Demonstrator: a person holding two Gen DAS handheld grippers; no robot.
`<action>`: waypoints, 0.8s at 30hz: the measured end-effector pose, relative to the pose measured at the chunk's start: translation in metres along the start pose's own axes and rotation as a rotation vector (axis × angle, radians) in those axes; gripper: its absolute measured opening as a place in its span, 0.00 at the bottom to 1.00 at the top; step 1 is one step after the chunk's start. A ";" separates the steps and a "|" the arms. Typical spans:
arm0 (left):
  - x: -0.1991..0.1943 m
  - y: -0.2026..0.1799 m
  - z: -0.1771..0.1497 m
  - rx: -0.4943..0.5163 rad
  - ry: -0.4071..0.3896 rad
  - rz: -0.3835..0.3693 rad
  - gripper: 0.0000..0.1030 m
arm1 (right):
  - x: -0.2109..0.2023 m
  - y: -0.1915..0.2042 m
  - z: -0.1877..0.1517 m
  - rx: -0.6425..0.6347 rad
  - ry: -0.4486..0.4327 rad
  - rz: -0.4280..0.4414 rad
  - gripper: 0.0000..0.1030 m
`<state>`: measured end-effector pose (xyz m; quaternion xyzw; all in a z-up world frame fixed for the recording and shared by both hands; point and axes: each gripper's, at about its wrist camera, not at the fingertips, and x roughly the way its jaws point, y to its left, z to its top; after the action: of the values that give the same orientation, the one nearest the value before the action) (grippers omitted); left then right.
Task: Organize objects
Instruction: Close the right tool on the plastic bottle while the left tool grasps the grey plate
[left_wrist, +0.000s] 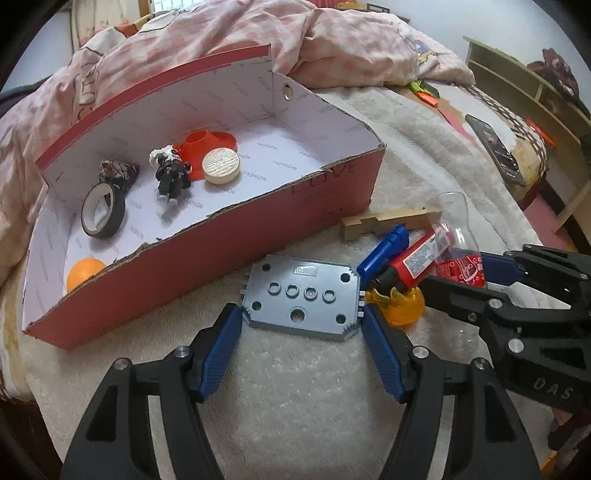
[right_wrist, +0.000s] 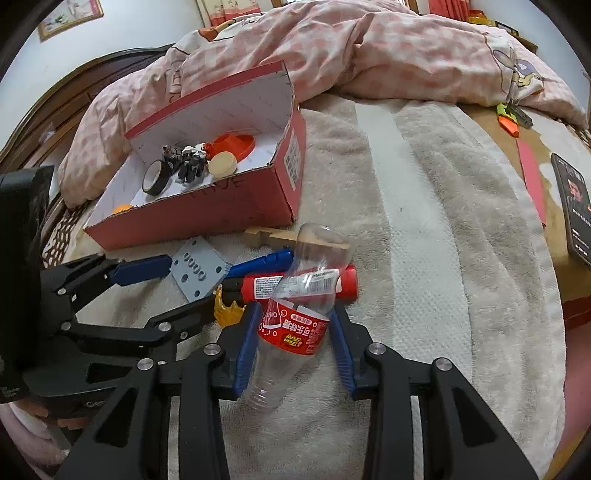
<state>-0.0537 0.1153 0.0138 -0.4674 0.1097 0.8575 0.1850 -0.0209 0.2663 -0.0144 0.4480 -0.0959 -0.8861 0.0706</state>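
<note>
Red box (left_wrist: 207, 254) holds tape roll (left_wrist: 103, 210), figurine (left_wrist: 171, 175), orange ball (left_wrist: 85, 277).

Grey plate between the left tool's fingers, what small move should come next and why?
Probably close the left tool on the grey plate. Its blue fingers are open and straddle the plate's near corners, and the plate lies flat on the towel outside the red box. Once gripped, it could be lifted into the box. The right tool already brackets the plastic bottle.
</note>
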 end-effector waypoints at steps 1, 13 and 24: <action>0.000 0.000 0.000 -0.001 -0.002 -0.003 0.66 | 0.000 0.000 0.000 0.000 0.000 0.001 0.37; -0.027 0.025 -0.026 -0.103 -0.025 -0.012 0.51 | -0.016 0.018 -0.005 -0.048 -0.016 0.076 0.37; -0.029 0.050 -0.040 -0.169 -0.014 0.015 0.51 | -0.010 0.059 -0.019 -0.186 0.038 0.140 0.37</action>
<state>-0.0298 0.0491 0.0177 -0.4744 0.0393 0.8683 0.1394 0.0024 0.2094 -0.0043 0.4484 -0.0430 -0.8753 0.1756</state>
